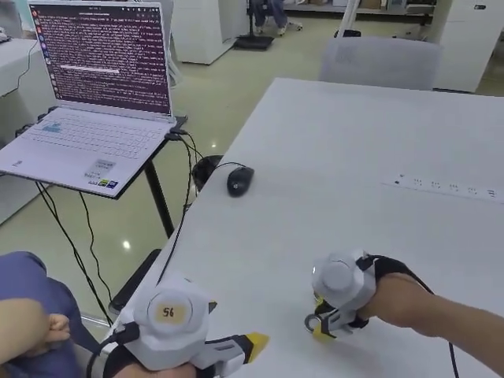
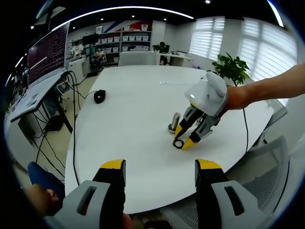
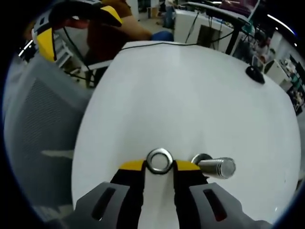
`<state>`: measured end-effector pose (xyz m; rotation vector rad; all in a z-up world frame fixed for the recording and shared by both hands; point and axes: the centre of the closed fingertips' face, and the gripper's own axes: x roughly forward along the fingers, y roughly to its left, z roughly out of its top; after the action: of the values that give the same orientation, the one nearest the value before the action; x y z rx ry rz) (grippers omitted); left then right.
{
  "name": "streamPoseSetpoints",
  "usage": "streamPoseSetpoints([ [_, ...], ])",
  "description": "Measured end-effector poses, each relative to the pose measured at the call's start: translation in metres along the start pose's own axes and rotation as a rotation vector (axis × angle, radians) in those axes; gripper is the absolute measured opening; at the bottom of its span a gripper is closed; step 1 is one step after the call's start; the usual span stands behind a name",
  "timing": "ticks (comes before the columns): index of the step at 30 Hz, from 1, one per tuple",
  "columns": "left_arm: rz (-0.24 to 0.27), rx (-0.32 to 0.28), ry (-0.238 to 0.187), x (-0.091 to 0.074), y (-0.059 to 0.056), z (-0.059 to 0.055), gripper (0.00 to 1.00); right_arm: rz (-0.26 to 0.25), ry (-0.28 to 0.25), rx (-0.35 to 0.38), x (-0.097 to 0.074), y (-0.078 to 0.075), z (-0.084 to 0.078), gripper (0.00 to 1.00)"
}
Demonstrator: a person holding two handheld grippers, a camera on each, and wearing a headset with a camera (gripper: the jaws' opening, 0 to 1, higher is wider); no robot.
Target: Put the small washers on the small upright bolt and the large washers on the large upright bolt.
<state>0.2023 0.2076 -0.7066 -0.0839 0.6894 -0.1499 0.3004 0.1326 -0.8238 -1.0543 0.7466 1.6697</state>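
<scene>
My right gripper (image 3: 158,167) is shut on a metal washer (image 3: 158,161), held just above the white table (image 3: 190,86). Right beside it stands a silver upright bolt (image 3: 217,167) with a ring at its base (image 3: 202,158). From the left gripper view, the right gripper (image 2: 187,138) holds the washer (image 2: 178,143) low over the table, just in front of the bolt (image 2: 175,121). My left gripper (image 2: 160,167) is open and holds nothing, back near the table's front edge. The head view has the left gripper (image 1: 250,345) at bottom left and the right gripper (image 1: 319,327) further right.
A black mouse (image 1: 240,181) lies on the table's left side, with its cable running off the edge. A white power strip (image 1: 445,187) lies at the right. An open laptop (image 1: 94,94) stands on a stand left of the table. A grey chair (image 1: 378,59) is at the far side.
</scene>
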Motion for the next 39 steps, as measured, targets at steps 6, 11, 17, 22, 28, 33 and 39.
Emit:
streamPoseSetpoints([
  [6,0.002,0.001,-0.002,-0.001,0.002,0.001,0.58,0.008,-0.003,-0.003,-0.001,0.010,-0.003,0.23],
  [11,0.010,-0.003,-0.002,-0.003,0.005,0.000,0.58,-0.011,-0.012,0.013,-0.009,0.011,-0.010,0.23],
  [17,0.009,-0.005,-0.003,-0.002,0.005,0.000,0.58,-0.055,-0.025,0.051,-0.026,0.004,-0.024,0.23],
  [22,0.004,-0.003,-0.006,0.000,0.003,0.003,0.58,-0.109,-0.054,0.085,-0.051,-0.011,-0.026,0.23],
  [28,-0.001,-0.004,-0.006,0.002,0.001,0.002,0.58,-0.170,-0.081,0.064,-0.080,-0.030,-0.019,0.23],
  [33,-0.004,-0.005,-0.005,0.003,-0.001,0.001,0.58,-0.204,-0.130,0.064,-0.093,-0.045,0.001,0.23],
  [39,0.000,-0.005,-0.004,0.001,0.001,0.001,0.58,-0.196,-0.145,0.051,-0.085,-0.054,0.019,0.23],
])
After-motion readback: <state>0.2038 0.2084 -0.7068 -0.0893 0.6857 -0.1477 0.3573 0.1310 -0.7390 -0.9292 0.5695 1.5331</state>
